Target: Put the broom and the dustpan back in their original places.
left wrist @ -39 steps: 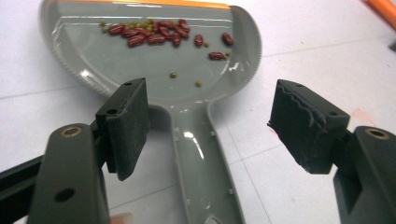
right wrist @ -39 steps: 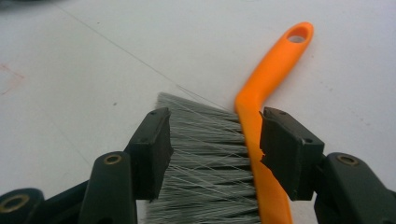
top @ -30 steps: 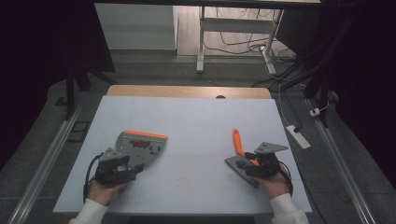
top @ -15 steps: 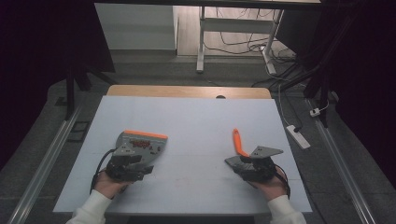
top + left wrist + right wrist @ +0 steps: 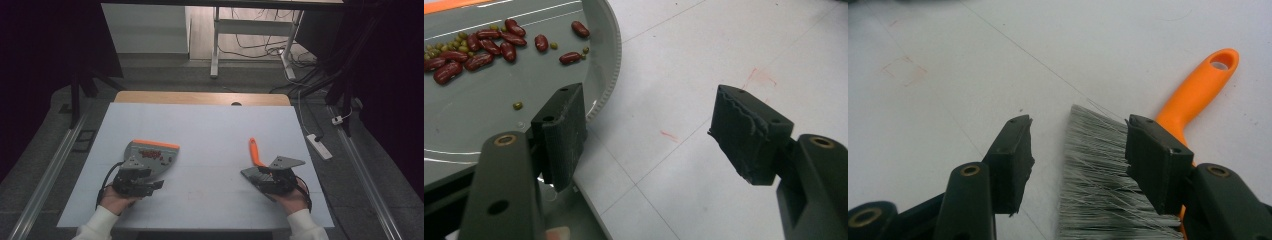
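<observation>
Between the left gripper's [image 5: 649,135] fingers [image 5: 561,132] lies bare bench [image 5: 210,130], white and marked with faint red scuffs. They stand wide apart and released, pressing on nothing. One finger sits just over the curved, ribbed rim of the grey dustpan [image 5: 499,100], though whether it touches that rim cannot be told; the other is well out over open surface. Inside the pan, dark red beans [image 5: 474,47] and a few small green ones are scattered toward its far side, near the orange strip along its straight edge.

The right gripper's [image 5: 1078,160] fingers [image 5: 1013,160] are also parted and released. The grey bristles of the brush [image 5: 1103,180] fan out in the gap, nearer one finger than the other, and neither finger squeezes them. The orange handle, with a hole at its end, runs on past that finger and away across the bench.

From the high view, the left gripper [image 5: 142,172] sits at the near end of the dustpan [image 5: 150,155], left of the bench's middle, and the right gripper [image 5: 257,172] sits at the near end of the brush [image 5: 256,152], right of middle. Pan and brush lie well apart, with a broad bare stretch between them and more bare surface beyond, up to the far edge. The brush lies nearer the right edge than the pan does the left. Both hands [image 5: 117,200] come in over the near edge, white sleeves showing.
</observation>
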`<state>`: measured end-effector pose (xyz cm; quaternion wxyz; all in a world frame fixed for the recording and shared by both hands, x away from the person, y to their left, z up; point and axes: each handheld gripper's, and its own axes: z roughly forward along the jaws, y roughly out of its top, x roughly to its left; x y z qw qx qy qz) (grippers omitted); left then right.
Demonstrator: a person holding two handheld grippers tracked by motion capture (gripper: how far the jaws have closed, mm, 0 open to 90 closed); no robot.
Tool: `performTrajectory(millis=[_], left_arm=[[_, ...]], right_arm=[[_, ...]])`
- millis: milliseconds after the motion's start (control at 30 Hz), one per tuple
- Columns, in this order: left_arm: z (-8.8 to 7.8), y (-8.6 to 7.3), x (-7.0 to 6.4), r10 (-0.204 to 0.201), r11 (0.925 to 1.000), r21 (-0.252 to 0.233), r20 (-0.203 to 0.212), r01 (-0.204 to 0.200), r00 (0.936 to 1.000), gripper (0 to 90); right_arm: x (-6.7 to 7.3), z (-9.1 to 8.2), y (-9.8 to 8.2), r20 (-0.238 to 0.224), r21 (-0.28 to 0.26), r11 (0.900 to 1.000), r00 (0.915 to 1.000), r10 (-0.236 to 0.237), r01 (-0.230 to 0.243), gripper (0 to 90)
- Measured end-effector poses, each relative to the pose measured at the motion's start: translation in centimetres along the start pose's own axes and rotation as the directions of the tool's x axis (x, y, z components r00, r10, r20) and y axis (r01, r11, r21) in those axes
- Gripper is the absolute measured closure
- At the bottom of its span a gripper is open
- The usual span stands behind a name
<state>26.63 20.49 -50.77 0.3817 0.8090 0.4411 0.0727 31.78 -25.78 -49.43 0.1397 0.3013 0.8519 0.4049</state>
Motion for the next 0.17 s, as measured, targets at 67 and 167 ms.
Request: performTrajectory(millis=[67, 167], left_arm=[[0.02, -0.02, 0.01, 0.0, 1.0, 0.002, 0.0, 0.0, 1.0, 31.1], [-0.04, -0.04, 0.07, -0.003, 1.0, 0.002, 0.001, 0.003, 1.0, 31.1]], right_arm=[[0.02, 0.01, 0.01, 0.0, 0.001, 1.0, 1.0, -0.001, 0.001, 43.9], [0.03, -0.01, 0.01, 0.0, 0.001, 1.0, 1.0, -0.001, 0.001, 43.8]])
